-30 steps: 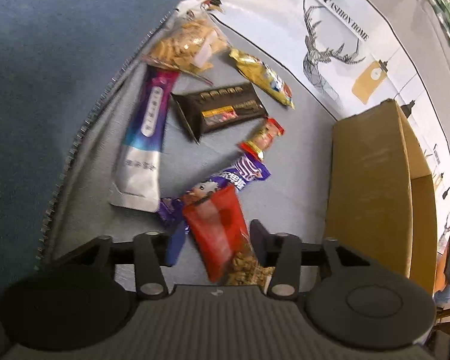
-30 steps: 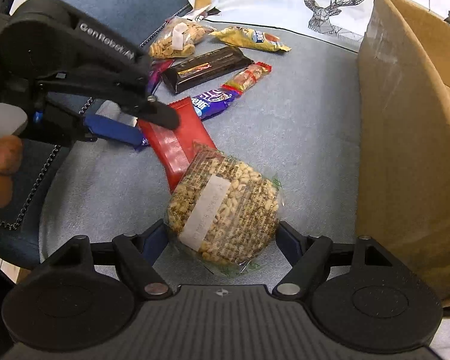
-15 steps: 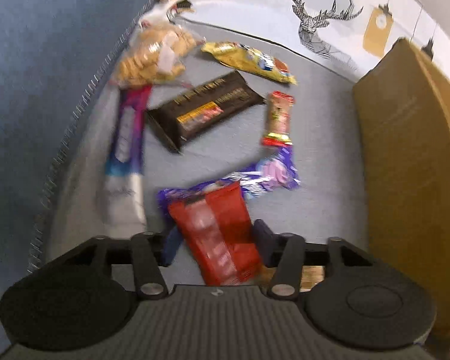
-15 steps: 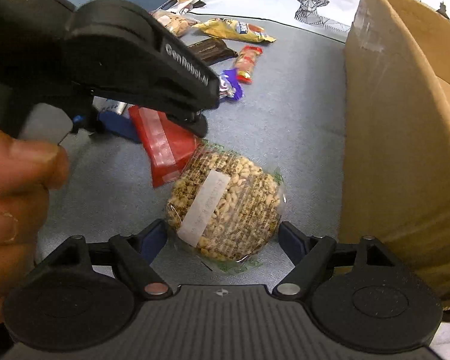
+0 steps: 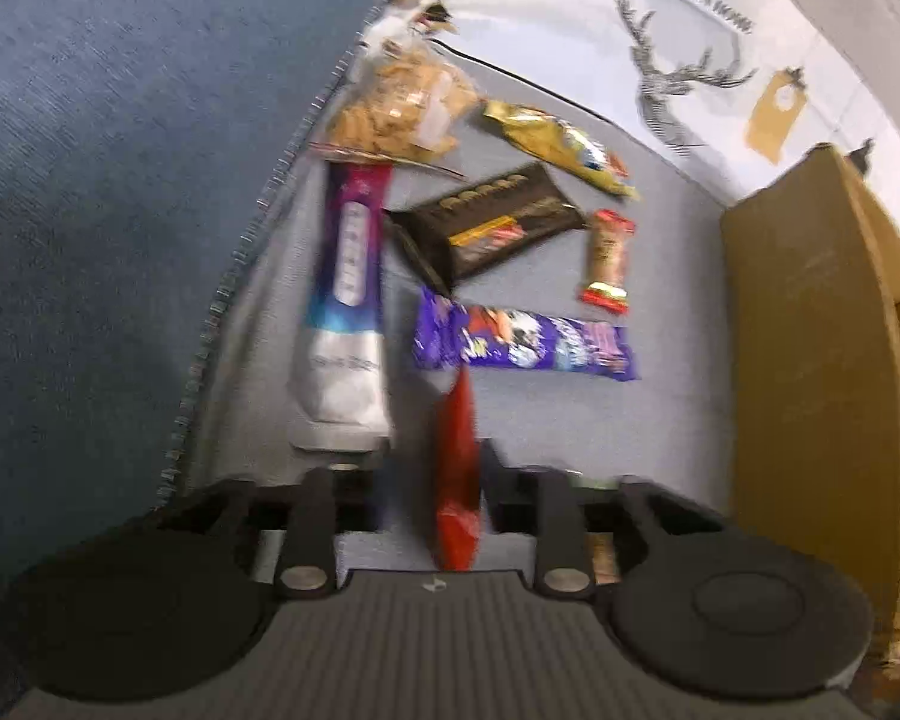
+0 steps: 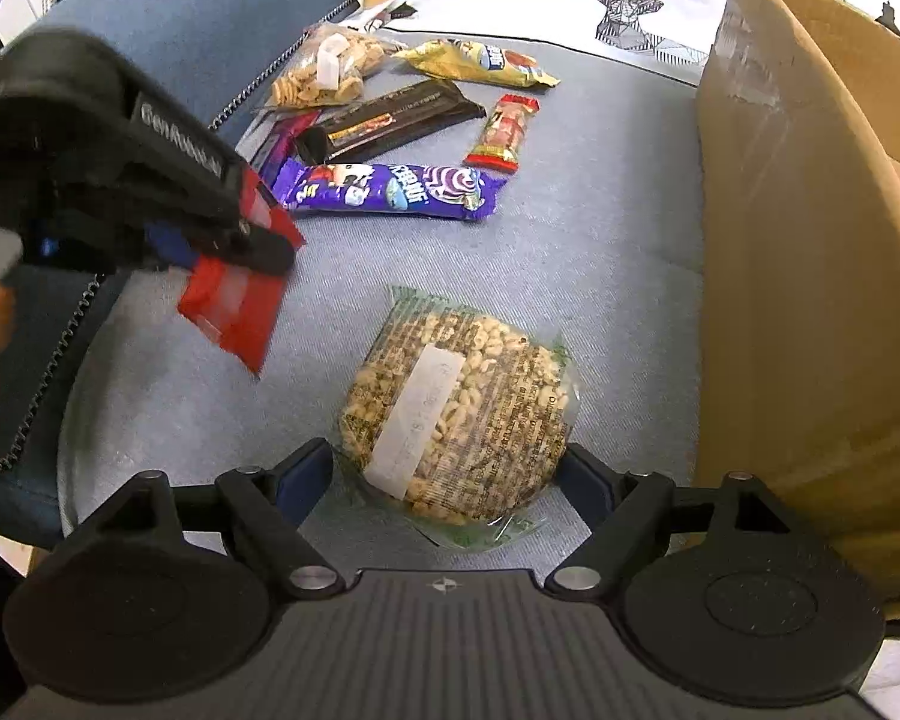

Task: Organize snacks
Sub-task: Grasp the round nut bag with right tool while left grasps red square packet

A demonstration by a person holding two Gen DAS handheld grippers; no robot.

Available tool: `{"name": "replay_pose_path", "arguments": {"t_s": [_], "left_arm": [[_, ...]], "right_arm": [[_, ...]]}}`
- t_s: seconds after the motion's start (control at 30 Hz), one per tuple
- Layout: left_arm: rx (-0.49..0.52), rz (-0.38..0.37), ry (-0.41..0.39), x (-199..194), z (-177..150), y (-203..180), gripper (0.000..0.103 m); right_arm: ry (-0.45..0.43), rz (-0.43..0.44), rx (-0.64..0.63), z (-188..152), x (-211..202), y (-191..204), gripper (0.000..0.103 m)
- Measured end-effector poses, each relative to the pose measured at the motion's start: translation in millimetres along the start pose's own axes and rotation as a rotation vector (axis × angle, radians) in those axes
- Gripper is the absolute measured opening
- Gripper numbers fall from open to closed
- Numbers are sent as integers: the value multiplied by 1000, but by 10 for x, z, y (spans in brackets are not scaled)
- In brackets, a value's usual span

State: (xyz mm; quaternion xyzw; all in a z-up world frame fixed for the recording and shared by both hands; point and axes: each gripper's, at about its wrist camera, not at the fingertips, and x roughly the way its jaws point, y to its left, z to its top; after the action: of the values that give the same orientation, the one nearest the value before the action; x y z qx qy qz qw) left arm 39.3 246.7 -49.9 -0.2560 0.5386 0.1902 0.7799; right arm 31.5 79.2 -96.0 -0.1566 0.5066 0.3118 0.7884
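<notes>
Pickup step. Left gripper (image 6: 234, 252) clamped on red packet (image 6: 234, 306), lifted off cloth at 9 o'clock, jaws opening slightly. Right gripper (image 6: 450, 483) jaws opening, astride puffed-grain bag (image 6: 456, 414) (not pinched). Next, likely: carry packet to box (image 6: 810, 240) at 3 o'clock.

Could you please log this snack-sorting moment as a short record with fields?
surface: grey cloth
left claw: holding the red packet lifted off the cloth, jaws opening
right claw: jaws opening, straddling the puffed grain bag, which lies on the cloth
container: cardboard box at right
loose: purple bar, black bar
</notes>
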Motion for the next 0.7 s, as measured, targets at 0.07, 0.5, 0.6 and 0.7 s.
{"name": "replay_pose_path", "arguments": {"t_s": [0.07, 0.5, 0.6, 0.7], "left_arm": [[-1, 26, -16, -16, 5, 5, 51], [98, 62, 20, 102, -46, -163, 57], [143, 78, 46, 167, -80, -234, 57], [193, 106, 47, 196, -103, -305, 57]], "right_arm": [[-5, 1, 3, -10, -8, -6, 87], [-7, 2, 11, 7, 48, -17, 89], [-4, -4, 10, 9, 79, -12, 89], [-8, -17, 1, 9, 99, 6, 89]]}}
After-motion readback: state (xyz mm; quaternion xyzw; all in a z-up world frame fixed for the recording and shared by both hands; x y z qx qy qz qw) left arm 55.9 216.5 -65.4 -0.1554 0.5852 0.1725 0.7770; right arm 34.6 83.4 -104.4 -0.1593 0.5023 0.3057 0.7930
